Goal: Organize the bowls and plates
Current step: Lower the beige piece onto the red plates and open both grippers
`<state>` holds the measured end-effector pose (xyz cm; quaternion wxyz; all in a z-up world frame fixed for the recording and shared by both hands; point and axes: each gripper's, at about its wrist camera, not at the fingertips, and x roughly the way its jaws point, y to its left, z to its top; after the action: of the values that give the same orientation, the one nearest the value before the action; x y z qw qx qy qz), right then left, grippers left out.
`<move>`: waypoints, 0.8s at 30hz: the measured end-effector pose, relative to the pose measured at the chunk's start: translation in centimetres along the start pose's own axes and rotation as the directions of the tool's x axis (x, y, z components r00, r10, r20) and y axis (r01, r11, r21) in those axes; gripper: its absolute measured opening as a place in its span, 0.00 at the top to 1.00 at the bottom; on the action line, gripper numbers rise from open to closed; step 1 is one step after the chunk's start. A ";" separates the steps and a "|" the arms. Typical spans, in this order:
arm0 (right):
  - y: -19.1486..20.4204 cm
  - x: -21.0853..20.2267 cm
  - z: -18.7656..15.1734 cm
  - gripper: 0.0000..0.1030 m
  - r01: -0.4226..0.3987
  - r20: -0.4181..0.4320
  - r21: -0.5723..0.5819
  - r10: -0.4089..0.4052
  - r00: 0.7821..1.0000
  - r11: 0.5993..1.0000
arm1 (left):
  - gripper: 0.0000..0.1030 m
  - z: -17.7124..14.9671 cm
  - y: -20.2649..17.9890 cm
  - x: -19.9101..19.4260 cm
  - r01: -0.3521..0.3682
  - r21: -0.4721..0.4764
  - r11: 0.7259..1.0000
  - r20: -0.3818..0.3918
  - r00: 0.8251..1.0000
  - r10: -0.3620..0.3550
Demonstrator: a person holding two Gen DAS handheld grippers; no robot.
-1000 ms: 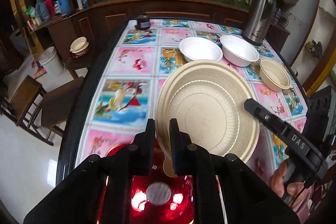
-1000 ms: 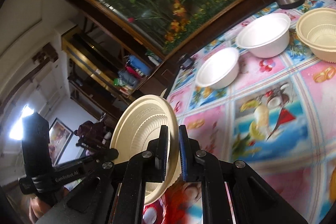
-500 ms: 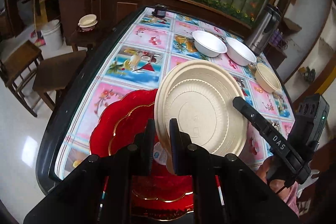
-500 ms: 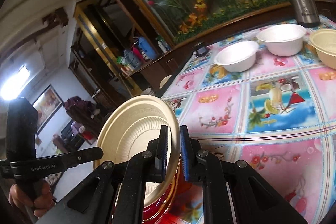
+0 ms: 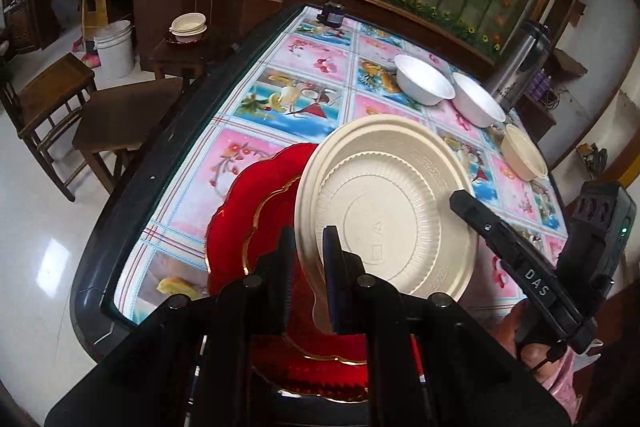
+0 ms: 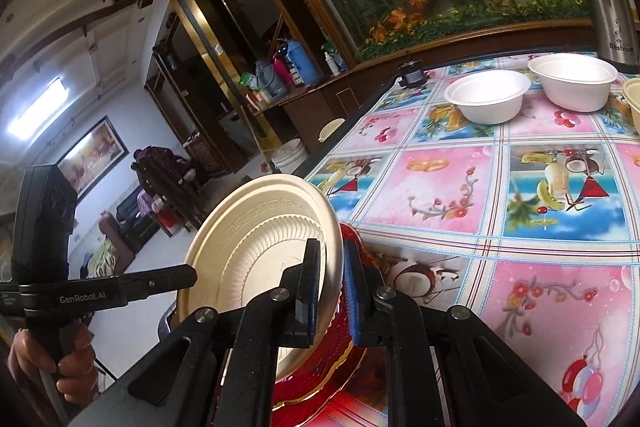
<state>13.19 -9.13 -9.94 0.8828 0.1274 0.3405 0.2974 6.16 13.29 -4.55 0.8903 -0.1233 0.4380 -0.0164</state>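
A cream paper plate (image 5: 390, 211) is held tilted above a red scalloped plate (image 5: 260, 211) at the near left of the table. My left gripper (image 5: 309, 259) is shut on the cream plate's near rim. My right gripper (image 6: 332, 283) is shut on its opposite rim, and the plate (image 6: 260, 247) shows there over the red plate (image 6: 332, 367). Two white bowls (image 5: 425, 85) (image 5: 478, 105) and a cream bowl (image 5: 523, 157) stand at the far right of the table.
The table has a picture-tile cloth (image 5: 296, 99) and a dark rim (image 5: 132, 187). A steel thermos (image 5: 522, 67) stands at the far right corner. A small black jar (image 5: 333, 14) sits at the far edge. Chairs (image 5: 120, 119) and a white bucket (image 5: 114, 49) stand left of the table.
Both grippers have carried the cream plate back toward the near edge, over the red plate, which now shows more fully beneath it. The bowls have not moved.
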 end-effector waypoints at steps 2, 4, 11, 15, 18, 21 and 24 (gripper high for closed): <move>0.3 0.1 -0.2 0.88 -0.003 -0.007 -0.010 0.003 1.000 1.000 | 0.89 -0.2 0.1 0.4 -0.010 0.004 1.000 -0.012 1.000 0.010; 0.4 0.1 -0.2 0.88 -0.008 -0.010 -0.014 0.008 1.000 1.000 | 0.89 -0.4 0.2 0.7 -0.014 0.000 1.000 -0.024 1.000 0.014; 0.6 0.3 -0.4 0.88 -0.024 -0.032 -0.023 0.024 0.999 0.999 | 0.89 -0.5 0.5 0.4 -0.066 -0.001 0.998 -0.001 0.998 0.066; 0.8 0.3 -0.4 0.85 -0.026 -0.033 -0.034 0.025 0.999 0.999 | 0.87 -0.2 0.9 -0.5 -0.122 0.001 0.993 0.039 0.992 0.122; 0.9 0.0 -0.4 0.83 -0.020 -0.020 -0.041 0.020 1.000 0.999 | 0.75 0.0 1.2 -1.0 -0.151 -0.010 0.988 0.069 0.986 0.152; 0.5 -0.9 -0.1 0.60 -0.043 0.014 -0.016 0.043 0.999 0.999 | 0.49 0.1 1.4 -1.6 -0.169 -0.027 0.985 0.104 0.980 0.171; -0.2 -2.1 0.4 0.48 -0.037 0.077 0.013 0.035 0.996 0.999 | 0.42 0.3 1.1 -2.0 -0.183 -0.029 0.983 0.136 0.973 0.185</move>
<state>12.35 -10.59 -8.65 0.8888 0.1510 0.3062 0.3058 5.05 14.67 -3.05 0.9151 -0.0904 0.3850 0.0785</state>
